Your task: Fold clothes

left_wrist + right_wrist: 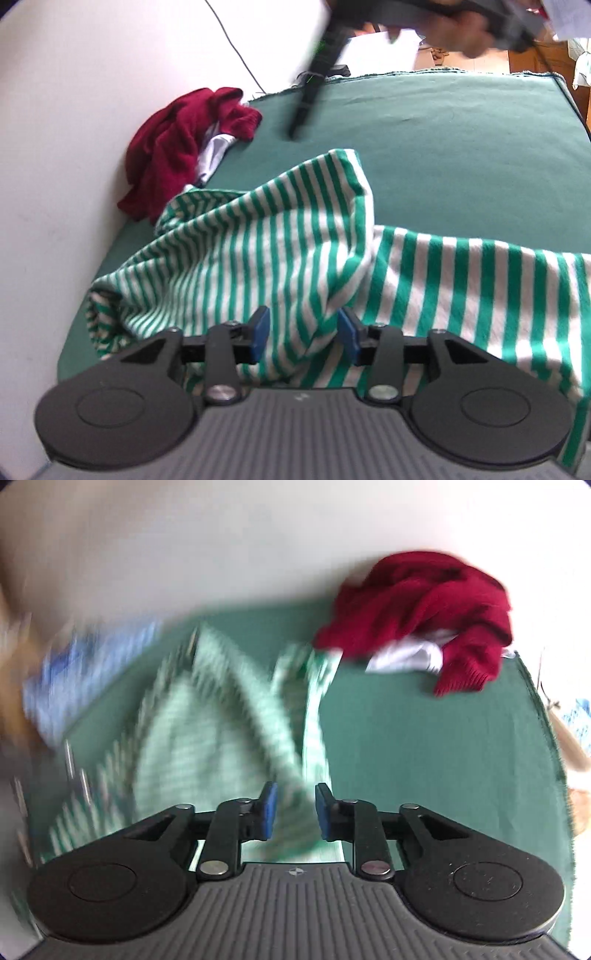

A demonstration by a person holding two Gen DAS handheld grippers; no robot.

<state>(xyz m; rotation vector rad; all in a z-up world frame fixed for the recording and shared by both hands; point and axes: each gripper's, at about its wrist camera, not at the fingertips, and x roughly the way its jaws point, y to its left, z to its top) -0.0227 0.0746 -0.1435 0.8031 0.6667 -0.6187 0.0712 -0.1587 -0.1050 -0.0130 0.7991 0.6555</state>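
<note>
Green-striped shirt (pixel 258 240) bunched on green cloth (pixel 461 147), left hand-held gripper (pixel 304 334) open around a fold, right hand-held gripper (pixel 294 809) open.

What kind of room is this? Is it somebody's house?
Probably a room at home, set up for folding laundry: a striped shirt and a red sweater lie on a green cloth against a white wall.

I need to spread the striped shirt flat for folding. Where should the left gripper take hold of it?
Take the raised fold of the striped shirt just ahead of the left gripper, coming from the near edge; the ridge stands up off the green cloth.
</note>
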